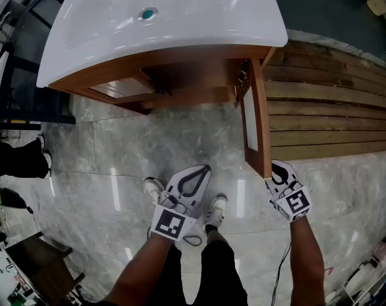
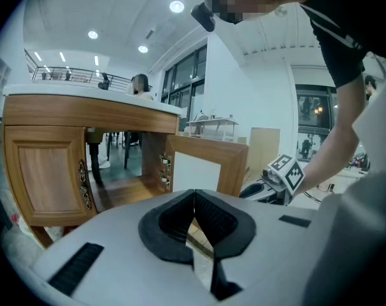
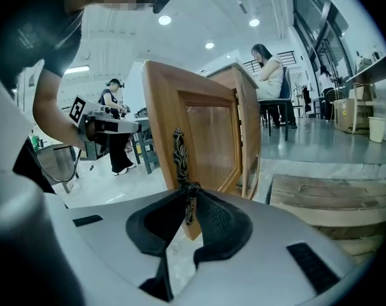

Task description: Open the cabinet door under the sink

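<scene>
A white sink (image 1: 180, 18) tops a wooden cabinet. The cabinet's right door (image 1: 260, 116) stands swung out towards me, while the left door (image 1: 120, 88) is closed. My right gripper (image 1: 281, 173) is at the open door's free edge. In the right gripper view it (image 3: 190, 196) is shut on the lower end of the dark ornate door handle (image 3: 179, 155). My left gripper (image 1: 196, 178) hangs over the floor in front of the cabinet, apart from it. Its tips (image 2: 194, 196) meet with nothing between them. The left gripper view shows the closed left door (image 2: 43, 171) and the open door (image 2: 206, 148).
A wooden slat platform (image 1: 333, 107) lies to the right of the cabinet. My shoes (image 1: 215, 209) stand on the marble floor below the grippers. Another person's shoe (image 1: 21, 161) and dark furniture (image 1: 40, 260) are at the left. A cable (image 1: 282, 260) trails by my right arm.
</scene>
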The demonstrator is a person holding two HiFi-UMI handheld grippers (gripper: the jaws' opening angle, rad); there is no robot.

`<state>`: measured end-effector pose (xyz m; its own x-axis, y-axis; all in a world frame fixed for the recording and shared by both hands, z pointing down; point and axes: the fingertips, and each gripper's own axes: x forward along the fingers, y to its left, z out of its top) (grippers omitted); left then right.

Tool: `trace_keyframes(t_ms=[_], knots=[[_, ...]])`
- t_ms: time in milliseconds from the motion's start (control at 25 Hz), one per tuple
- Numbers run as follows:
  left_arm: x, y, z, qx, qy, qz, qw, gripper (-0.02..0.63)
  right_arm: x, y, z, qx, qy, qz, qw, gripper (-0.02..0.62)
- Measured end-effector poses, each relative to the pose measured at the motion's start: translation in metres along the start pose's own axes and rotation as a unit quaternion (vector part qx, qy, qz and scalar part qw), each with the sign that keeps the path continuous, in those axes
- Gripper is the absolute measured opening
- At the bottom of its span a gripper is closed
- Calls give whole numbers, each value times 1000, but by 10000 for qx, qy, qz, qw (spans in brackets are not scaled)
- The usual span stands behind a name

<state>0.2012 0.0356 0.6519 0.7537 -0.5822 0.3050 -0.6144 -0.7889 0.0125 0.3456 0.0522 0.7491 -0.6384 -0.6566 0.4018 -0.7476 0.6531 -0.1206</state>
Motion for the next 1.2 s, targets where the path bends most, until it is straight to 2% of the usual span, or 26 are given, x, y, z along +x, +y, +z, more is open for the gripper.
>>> trace_keyframes(t_ms=[80,200,320,560,720,800,1040,1200], knots=[[-3,-1,6,-47,-32,-10,10000,20,3,2,1,64,-46,-204,9998,66],[-10,5,13,-573,-179,170,9981,20,-1,1,4,211,-174,-698,9972,66],[-17,16,14,-603,-183,213,9978,20,-12,12,12,276,-318,-1140,9926,49],[-25,42,21,-691,-226,263,9970,20,-27,68,57,405,-621,-1316,9885,25],[-32,63,31,-785,-372,307,9957,20,-1,118,98,564,-1010,-1097,9872,23],[-36,75,34,-772,-412,307,9957,20,19,135,109,574,-1035,-951,9884,22],[-55,117,45,-817,-571,424,9941,20,76,140,146,455,-1162,-722,9896,23],[-74,137,46,-861,-599,523,9931,20,105,138,165,310,-1225,-392,9912,25]])
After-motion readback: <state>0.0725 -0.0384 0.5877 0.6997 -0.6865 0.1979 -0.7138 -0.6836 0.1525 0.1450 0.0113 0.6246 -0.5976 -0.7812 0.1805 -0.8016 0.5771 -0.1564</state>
